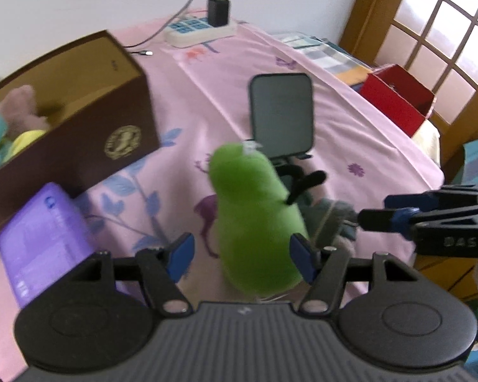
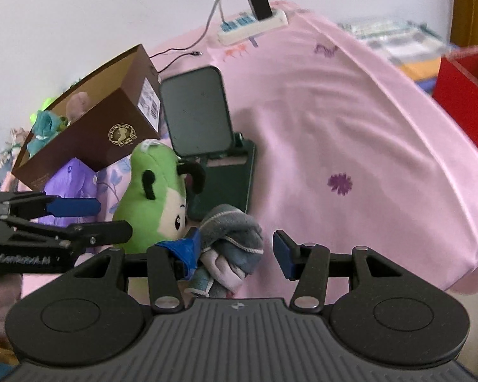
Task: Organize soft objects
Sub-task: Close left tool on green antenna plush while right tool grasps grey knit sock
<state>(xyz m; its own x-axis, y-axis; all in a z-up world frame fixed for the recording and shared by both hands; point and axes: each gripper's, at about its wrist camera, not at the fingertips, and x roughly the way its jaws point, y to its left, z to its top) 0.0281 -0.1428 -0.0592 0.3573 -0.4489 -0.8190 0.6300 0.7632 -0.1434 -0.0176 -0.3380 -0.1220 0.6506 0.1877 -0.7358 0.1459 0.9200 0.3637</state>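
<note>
Two grippers are working side by side over the pink sheet (image 2: 350,121). Left gripper (image 1: 242,259) is standing spread around the green plush (image 1: 255,219); its blue pads are flanking the toy's body, the right one just about at the fur, neither pinching yet. Right gripper (image 2: 237,253) is also spread, bracketing the rolled grey sock bundle (image 2: 231,245); the left pad is touching the bundle, the right pad is sitting clear of it. Plush is standing upright just in front of the dark phone stand (image 2: 207,146), with the bundle touching its base. Brown box (image 1: 79,121), already holding other soft toys, is lying beyond on the left, a purple packet (image 1: 44,238) beside it.

Judgement: each hand is lining up a pick. Centre each item between the pads first, close low on the plush body, and squeeze gently, since both will be compressing. Watch the stand behind.
</note>
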